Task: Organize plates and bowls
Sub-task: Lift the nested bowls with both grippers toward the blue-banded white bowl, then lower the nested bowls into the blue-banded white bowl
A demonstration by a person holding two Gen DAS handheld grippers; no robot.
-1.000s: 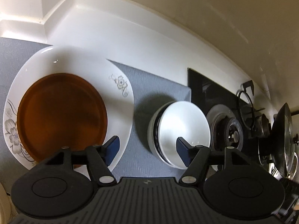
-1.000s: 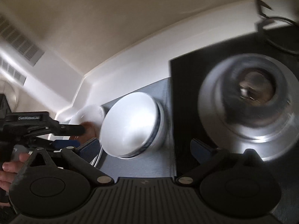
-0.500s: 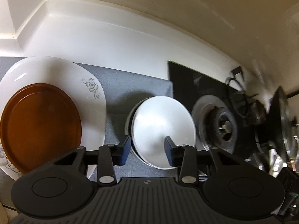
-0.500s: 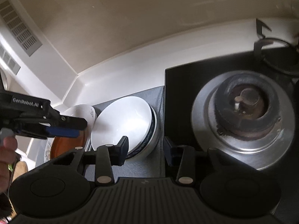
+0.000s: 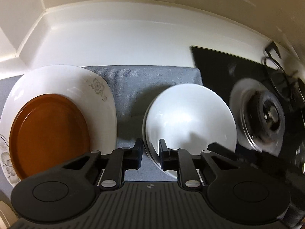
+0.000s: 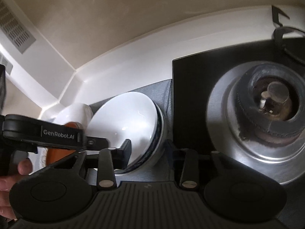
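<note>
Both grippers pinch glossy round white bowl (image 5: 190, 118).

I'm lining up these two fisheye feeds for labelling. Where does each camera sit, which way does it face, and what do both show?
Left wrist: on the left gripper, looking down at the brown plate on the floral plate, with the rim of the white bowl between its fingers.
Right wrist: on the right gripper, facing the bowl and the stove burner; the person's hand shows.
Shared: bowl, plates, burner, grey mat.
</note>
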